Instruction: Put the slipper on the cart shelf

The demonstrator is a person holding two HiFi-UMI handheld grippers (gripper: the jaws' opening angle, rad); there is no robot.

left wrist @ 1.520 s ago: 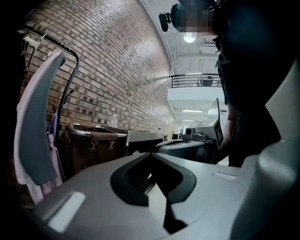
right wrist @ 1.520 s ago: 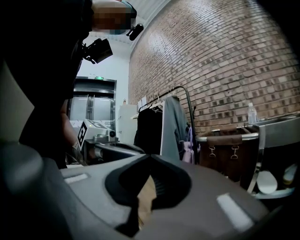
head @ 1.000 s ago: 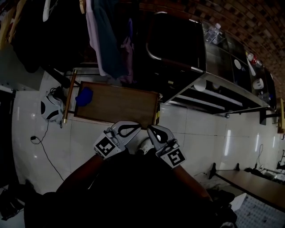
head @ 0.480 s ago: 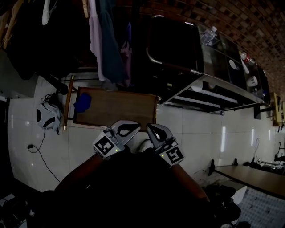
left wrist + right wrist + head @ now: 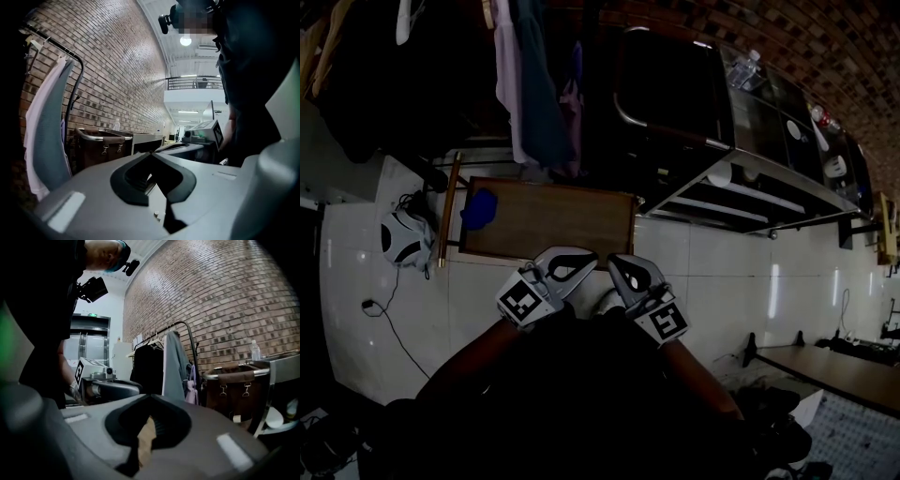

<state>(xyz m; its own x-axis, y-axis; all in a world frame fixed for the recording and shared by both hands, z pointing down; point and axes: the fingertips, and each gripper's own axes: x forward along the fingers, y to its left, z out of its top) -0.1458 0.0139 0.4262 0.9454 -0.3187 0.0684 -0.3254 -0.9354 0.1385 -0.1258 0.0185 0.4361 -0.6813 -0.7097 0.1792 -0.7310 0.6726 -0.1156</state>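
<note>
A blue slipper (image 5: 478, 208) lies at the left end of a low wooden platform (image 5: 553, 223) on the white tiled floor. The metal cart with its shelves (image 5: 750, 202) stands to the right of the platform. My left gripper (image 5: 592, 257) and right gripper (image 5: 612, 260) are side by side close to my body, short of the platform's near edge and well away from the slipper. Both are shut with nothing between the jaws. In the left gripper view the left gripper (image 5: 152, 153) has its tips meeting, as does the right gripper (image 5: 150, 395) in the right gripper view.
A clothes rack with hanging garments (image 5: 534, 84) stands behind the platform, with a brown bag trolley (image 5: 666, 84) beside it. A black-and-white ball-like object (image 5: 398, 239) and a cable (image 5: 389, 309) lie on the floor at left. A bench (image 5: 825, 375) is at lower right.
The head view has shifted slightly. Both grippers stay shut and together in front of my body, almost unmoved.
</note>
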